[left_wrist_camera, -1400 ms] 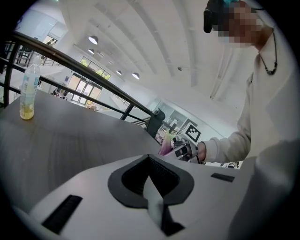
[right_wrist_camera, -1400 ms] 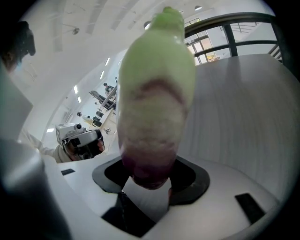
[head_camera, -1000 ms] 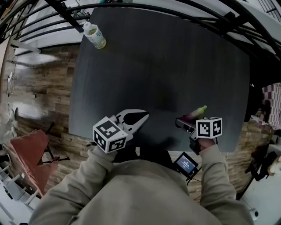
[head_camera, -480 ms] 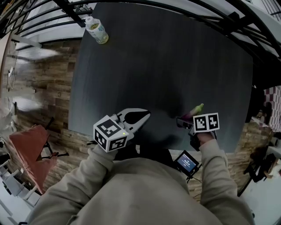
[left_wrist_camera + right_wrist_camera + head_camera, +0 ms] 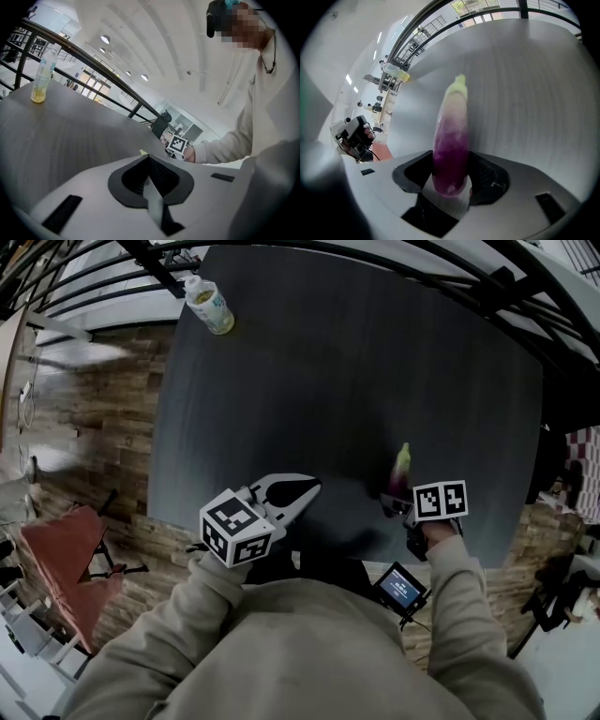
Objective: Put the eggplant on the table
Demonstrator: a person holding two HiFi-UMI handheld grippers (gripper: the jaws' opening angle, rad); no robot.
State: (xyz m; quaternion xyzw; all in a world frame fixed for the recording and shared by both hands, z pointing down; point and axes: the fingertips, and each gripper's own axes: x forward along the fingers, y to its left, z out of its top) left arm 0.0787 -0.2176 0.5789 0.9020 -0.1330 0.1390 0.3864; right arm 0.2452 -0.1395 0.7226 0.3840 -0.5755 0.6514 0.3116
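Head view: looked steeply down from your head onto the table (image 5: 356,362). Gripper views: faced along their jaws, low over that same table; the right one close against the eggplant (image 5: 451,140).

Person: pale beige sweatshirt (image 5: 300,652), loose long sleeves (image 5: 164,624) reaching to wrists.
Left gripper (image 5: 305,493): white plastic shell, black ribbed lining inside fingers (image 5: 161,176), dark rectangular slots in body, white cube (image 5: 234,526) with black square markers at near end.
Right gripper (image 5: 392,505): same white shell, black ribbed finger pads (image 5: 487,176), matching marker cube (image 5: 440,500) on top.
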